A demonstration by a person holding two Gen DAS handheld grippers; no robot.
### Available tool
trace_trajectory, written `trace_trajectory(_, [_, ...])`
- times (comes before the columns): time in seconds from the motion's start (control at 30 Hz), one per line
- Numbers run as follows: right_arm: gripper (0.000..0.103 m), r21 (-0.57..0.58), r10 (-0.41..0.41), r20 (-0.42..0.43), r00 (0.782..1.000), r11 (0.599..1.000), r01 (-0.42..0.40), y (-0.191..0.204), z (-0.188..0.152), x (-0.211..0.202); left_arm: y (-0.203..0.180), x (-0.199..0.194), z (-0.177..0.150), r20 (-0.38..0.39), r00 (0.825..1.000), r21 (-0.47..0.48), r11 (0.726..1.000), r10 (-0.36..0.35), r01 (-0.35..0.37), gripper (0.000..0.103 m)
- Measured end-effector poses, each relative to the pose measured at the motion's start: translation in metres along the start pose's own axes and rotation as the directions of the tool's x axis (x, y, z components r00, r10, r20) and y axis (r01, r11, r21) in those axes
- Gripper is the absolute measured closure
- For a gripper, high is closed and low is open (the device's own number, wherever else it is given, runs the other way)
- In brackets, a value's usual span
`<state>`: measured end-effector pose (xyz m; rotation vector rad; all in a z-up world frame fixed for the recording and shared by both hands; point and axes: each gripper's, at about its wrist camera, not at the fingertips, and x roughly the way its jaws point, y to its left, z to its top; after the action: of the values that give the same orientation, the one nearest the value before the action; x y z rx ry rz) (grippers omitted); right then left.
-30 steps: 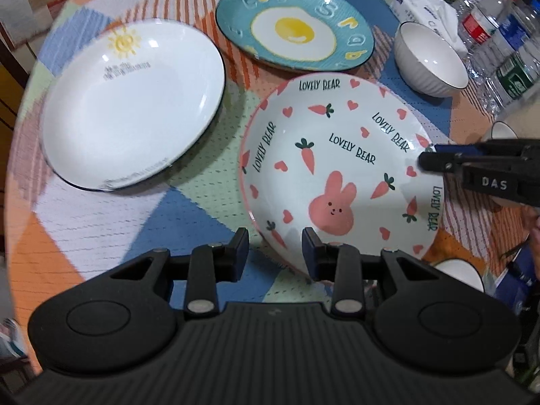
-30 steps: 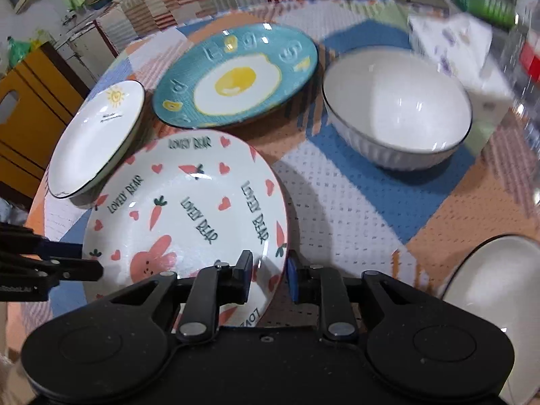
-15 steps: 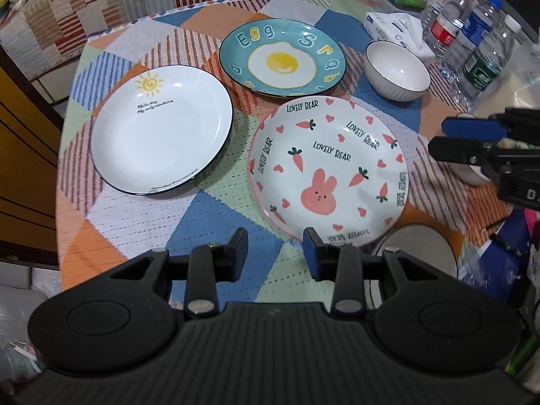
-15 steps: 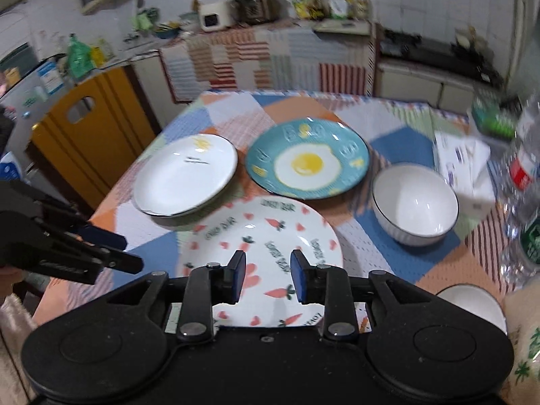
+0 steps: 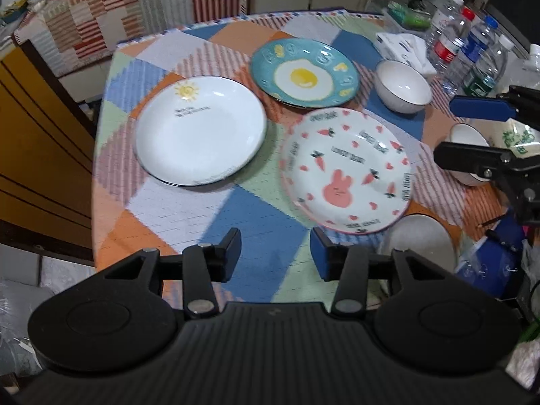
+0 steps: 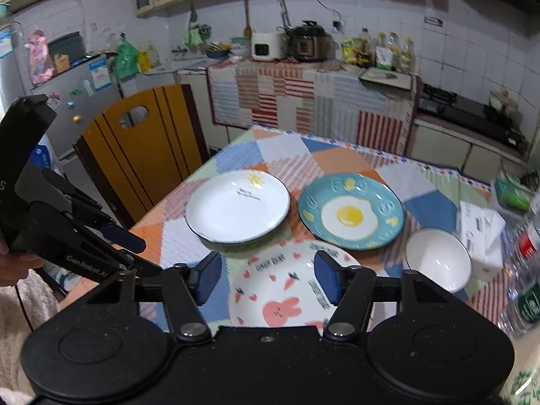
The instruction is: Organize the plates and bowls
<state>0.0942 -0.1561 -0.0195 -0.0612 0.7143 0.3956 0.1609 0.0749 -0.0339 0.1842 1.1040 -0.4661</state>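
Both grippers hang above the near edge of the counter point(image 5: 236, 216) with jaws spread wide and empty. The rabbit plate point(image 5: 347, 172) lies flat just ahead of the left gripper point(image 5: 275, 248), to its right in that frame, and directly beyond the right gripper point(image 6: 266, 278), bottom centre there. Round, it offers no long axis; I judge the right gripper better lined up on its near rim.
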Motion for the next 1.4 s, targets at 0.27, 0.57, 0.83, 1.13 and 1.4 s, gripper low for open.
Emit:
trace_trajectory(0.27, [0.033,-0.069,0.076,0.079,0.994,0.995,-0.07,0.002,0.02,0.024,0.051,-0.02,0.007,0.154,0.987,-0.052,0.998,0.054,-0.047,0.047])
trace_trajectory(0.57, [0.032,-0.023,0.126,0.055,0.99,0.992,-0.125,-0.016,0.041,0.085,0.091,0.024,0.023,0.199,0.969,-0.091,0.987,0.148,-0.132,0.032])
trace_trajectory(0.83, [0.032,0.227,0.152,-0.096,0.984,0.966,-0.127,-0.046,0.038,0.182,0.113,0.087,0.034,0.208,0.963,-0.164,0.976,0.173,-0.14,0.031])
trace_trajectory(1.13, [0.032,0.346,0.19,-0.119,0.974,0.928,-0.139,-0.054,0.031,0.238,0.16,0.132,0.041,0.185,0.972,-0.323,0.943,0.144,-0.079,0.032])
trace_trajectory(1.4, [0.041,0.398,0.164,-0.146,0.976,0.913,-0.093,-0.063,0.026,0.264,0.177,0.173,0.059,0.084,0.988,-0.354,0.931,0.128,-0.09,0.035])
